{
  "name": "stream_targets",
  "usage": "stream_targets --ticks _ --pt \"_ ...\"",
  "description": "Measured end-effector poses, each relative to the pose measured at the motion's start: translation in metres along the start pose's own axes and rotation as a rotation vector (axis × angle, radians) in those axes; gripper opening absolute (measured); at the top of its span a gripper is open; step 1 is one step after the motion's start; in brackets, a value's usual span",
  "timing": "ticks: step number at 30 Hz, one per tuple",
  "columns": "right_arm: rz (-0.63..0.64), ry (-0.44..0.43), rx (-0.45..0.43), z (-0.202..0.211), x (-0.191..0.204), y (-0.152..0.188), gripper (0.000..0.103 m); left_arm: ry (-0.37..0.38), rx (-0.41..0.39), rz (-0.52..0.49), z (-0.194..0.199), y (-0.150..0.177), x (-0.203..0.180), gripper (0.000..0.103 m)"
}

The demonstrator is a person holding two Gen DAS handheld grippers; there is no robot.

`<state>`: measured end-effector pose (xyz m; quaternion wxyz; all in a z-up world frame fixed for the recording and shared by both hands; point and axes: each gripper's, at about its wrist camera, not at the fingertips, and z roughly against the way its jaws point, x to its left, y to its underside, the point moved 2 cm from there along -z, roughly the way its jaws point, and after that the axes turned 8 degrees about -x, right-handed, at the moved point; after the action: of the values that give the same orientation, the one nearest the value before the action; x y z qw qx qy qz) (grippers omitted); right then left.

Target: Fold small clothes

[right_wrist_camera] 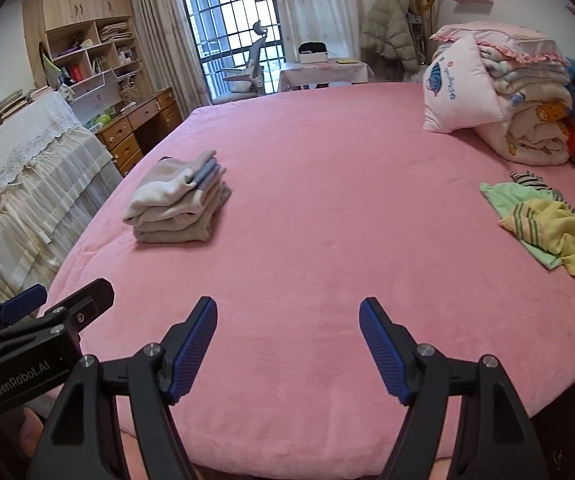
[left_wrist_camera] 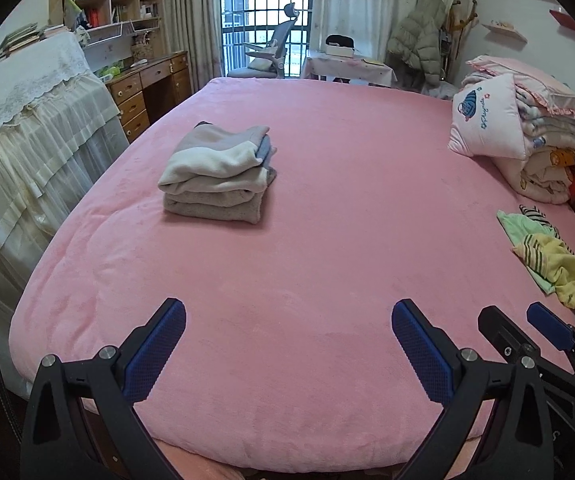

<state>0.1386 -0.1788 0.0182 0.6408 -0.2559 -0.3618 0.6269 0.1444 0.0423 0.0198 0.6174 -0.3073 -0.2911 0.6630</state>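
The pink bed (left_wrist_camera: 287, 264) carries a folded stack (left_wrist_camera: 217, 174) at left, loose clothes (left_wrist_camera: 551, 256) at right, and pillow (left_wrist_camera: 483, 116) with quilts (left_wrist_camera: 547, 160) behind them.

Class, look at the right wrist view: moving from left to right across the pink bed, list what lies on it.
Stack of folded beige and grey clothes → pink embroidered pillow → pile of folded patterned quilts; nearer the camera on the right, a loose heap of green, yellow and striped small clothes.
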Motion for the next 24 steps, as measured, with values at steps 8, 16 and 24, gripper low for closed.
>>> stream_targets --ticks 8,16,24 --pt "-0.004 0.032 -0.009 0.015 -0.008 0.01 0.074 0.029 0.012 -0.014 0.006 0.01 -0.009 0.102" --pt "0.019 0.045 -0.024 0.026 -0.005 0.023 0.074 -0.006 0.007 -0.034 0.02 0.026 -0.003 0.102" --pt "0.035 0.04 -0.044 0.037 0.0 0.029 0.074 -0.01 0.002 -0.02 0.027 0.029 0.003 0.102"
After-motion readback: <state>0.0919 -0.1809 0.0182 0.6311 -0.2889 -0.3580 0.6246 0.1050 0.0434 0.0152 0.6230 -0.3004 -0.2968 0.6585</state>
